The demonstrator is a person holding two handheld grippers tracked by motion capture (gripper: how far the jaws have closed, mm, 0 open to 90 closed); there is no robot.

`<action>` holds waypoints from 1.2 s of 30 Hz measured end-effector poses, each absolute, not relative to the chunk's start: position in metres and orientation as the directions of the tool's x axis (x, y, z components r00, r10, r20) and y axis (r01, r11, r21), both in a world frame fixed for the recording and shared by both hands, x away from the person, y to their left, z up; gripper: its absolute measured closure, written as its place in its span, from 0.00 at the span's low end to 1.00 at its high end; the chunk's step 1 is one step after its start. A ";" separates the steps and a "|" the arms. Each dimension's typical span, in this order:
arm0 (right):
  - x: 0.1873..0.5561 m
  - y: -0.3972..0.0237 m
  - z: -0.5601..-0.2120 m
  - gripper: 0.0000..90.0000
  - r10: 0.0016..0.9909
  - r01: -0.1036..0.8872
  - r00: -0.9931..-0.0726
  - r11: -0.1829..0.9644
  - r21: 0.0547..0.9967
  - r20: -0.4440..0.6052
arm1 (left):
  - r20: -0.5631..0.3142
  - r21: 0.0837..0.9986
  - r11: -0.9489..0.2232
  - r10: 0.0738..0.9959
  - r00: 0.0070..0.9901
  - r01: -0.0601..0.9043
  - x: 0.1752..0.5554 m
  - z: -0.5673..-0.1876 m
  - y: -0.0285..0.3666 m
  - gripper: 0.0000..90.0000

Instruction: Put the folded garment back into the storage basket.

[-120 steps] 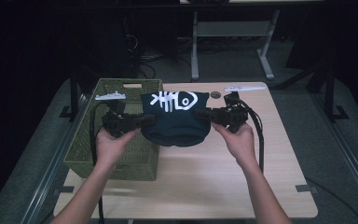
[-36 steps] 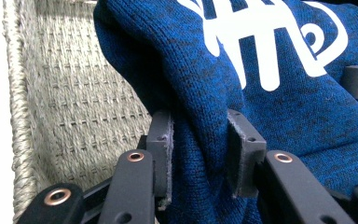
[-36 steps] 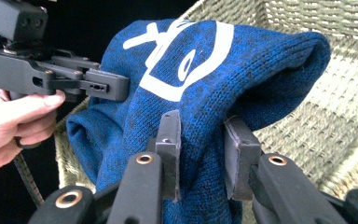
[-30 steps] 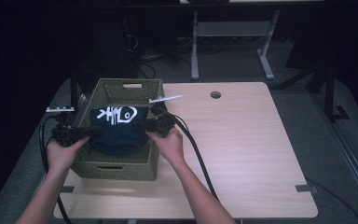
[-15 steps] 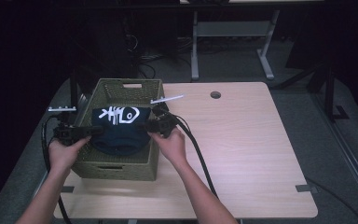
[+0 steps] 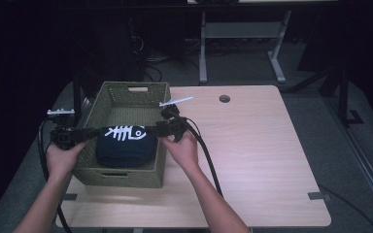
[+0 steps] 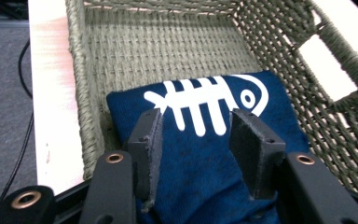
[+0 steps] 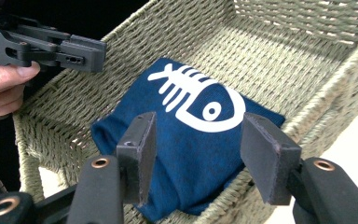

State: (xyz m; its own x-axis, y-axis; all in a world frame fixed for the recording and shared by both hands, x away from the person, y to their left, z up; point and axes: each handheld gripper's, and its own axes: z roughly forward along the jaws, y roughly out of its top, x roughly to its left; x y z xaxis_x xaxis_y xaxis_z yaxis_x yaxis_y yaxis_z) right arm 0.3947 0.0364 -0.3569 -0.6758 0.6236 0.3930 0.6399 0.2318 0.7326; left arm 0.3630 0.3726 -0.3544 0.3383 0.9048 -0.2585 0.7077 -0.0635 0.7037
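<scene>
High view: A woven basket (image 6: 88,160) stands at the left end of the table (image 6: 257,155). A folded navy cloth (image 6: 125,144) with a white fish-bone print lies inside it, in the near half, against the front wall. The left gripper (image 6: 88,133) reaches in over the left wall; the right gripper (image 6: 161,129) reaches in over the right wall. Each meets one end of the cloth. From this height it cannot be told whether either one is closed on it.

Left gripper view: The left gripper (image 7: 196,142) stands with its jaws well apart above the cloth (image 7: 205,154). Nothing is held. The left pad (image 7: 152,144) touches or nearly touches the fabric; which one cannot be told. The cloth rests on the basket floor, with the basket (image 7: 86,93) wall just beside it.

Right gripper view: The right gripper (image 8: 200,154) is likewise wide open and holds nothing. The cloth (image 8: 186,154) lies between and below its pads, settled in the corner of the basket (image 8: 279,60). The left gripper (image 8: 100,55) is seen beyond, over the far rim.

Step in hand, as judged: release of the cloth into the basket. The placement appears complete.

Next move, as judged: lift both grippers straight up, jaws kept open, so that no pad drags the fabric. Clear the basket walls before moving sideways.
</scene>
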 end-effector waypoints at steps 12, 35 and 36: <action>0.390 0.000 -0.343 0.48 0.598 0.626 -0.678 0.167 0.762 0.426 | -0.295 0.751 -0.074 0.852 0.434 0.656 0.356 -0.339 0.346 0.60; 0.377 -0.085 -0.337 0.40 0.623 0.590 -0.667 0.107 0.800 0.409 | -0.360 0.790 -0.081 0.740 0.568 0.607 0.342 -0.320 0.291 0.51; 0.376 -0.088 -0.337 0.40 0.626 0.589 -0.666 0.106 0.801 0.407 | -0.363 0.790 -0.080 0.738 0.568 0.608 0.341 -0.320 0.290 0.51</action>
